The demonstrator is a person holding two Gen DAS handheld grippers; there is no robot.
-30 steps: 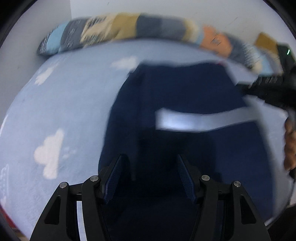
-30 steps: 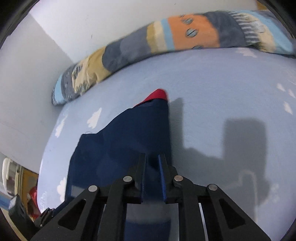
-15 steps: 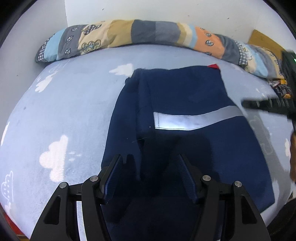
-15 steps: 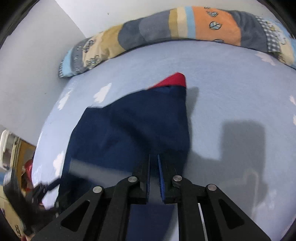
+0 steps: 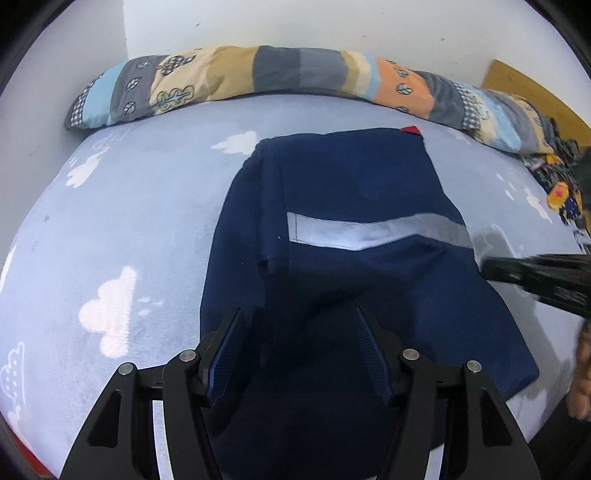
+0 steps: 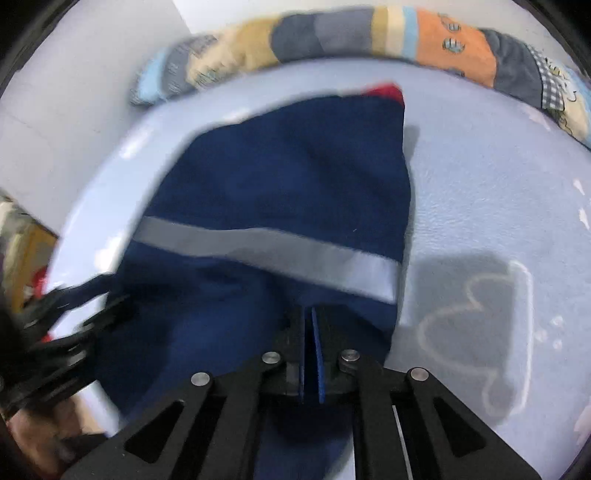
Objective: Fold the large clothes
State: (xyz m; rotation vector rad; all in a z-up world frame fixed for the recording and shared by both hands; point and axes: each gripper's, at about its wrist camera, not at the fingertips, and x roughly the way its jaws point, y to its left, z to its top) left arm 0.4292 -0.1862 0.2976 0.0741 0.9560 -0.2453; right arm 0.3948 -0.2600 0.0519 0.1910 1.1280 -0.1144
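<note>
Pale-blue cloud-print bedding (image 5: 140, 221) covers the work surface, with a patchwork bolster (image 5: 280, 79) along its 12 o'clock edge. Navy garment (image 5: 354, 192) lies flat at centre, its grey reflective stripe (image 5: 369, 234) running across and a red tab (image 5: 409, 129) at 1 o'clock. Left gripper (image 5: 299, 347) hovers with fingers apart, gripping nothing. Right gripper (image 6: 311, 354) has its fingers together, no cloth visibly clamped.

White wall (image 5: 332, 26); cloud-print blue bedsheet (image 5: 129, 221); patchwork bolster (image 5: 280, 74)
</note>
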